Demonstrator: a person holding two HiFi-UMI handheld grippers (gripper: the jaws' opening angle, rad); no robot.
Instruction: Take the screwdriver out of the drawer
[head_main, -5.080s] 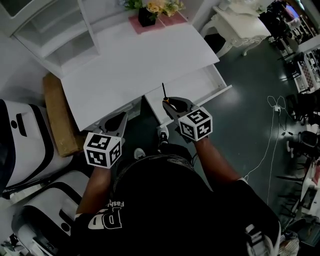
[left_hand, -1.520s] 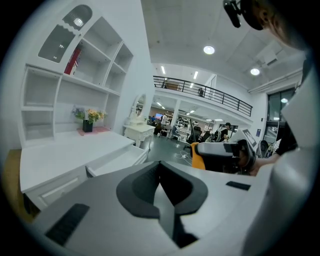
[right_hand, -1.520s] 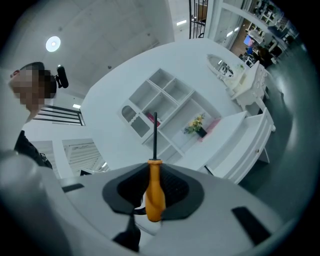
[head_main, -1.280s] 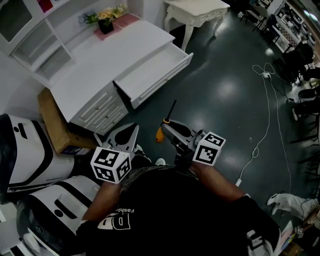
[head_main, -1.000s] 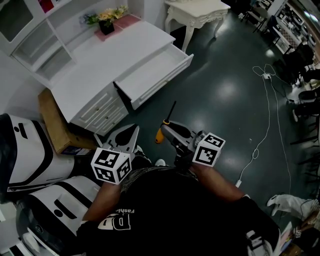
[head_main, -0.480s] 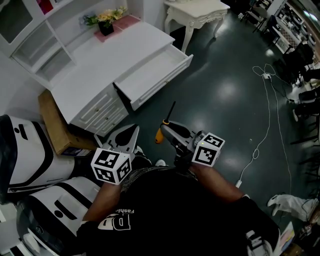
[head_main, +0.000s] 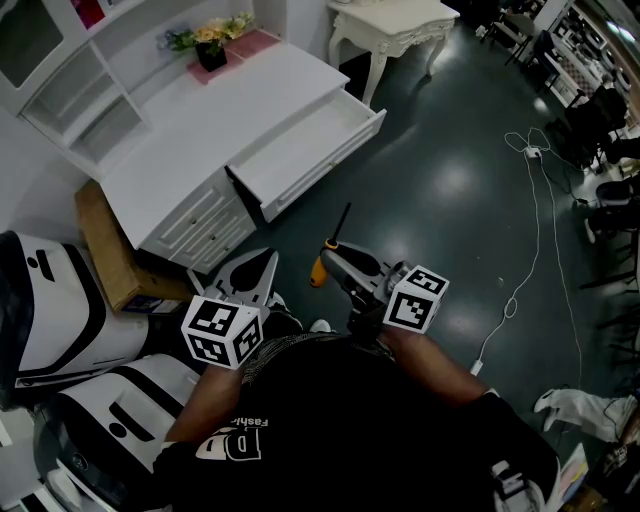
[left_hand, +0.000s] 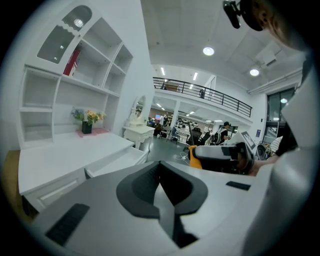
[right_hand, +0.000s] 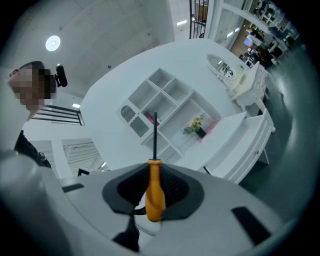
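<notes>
Carried away from the open drawer (head_main: 300, 148), the screwdriver (right_hand: 154, 190) is over the floor (head_main: 450, 200). Its orange handle is clamped between the fingers of the right gripper (head_main: 336, 262), with the shaft pointing forward. Fingers of the left gripper (head_main: 264, 262) are closed together, empty.

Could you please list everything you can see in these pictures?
desk: one, white, upper left
shelf unit: one, white, at the desk's back
drawer: one, white, pulled open from the desk, nothing visible inside
flower pot: one, dark with yellow flowers, on the desk
mat: one, pink, under the pot
side table: one, white, top centre
cardboard box: one, brown, left of the desk
casings: two, white and black, lower left
cable: one, white, on the dark floor at right
screwdriver: one, orange handle, black shaft, in the right gripper
left gripper: one, grey, shut, empty
right gripper: one, grey, closed on the screwdriver's handle
shirt: one, black, bottom centre
</notes>
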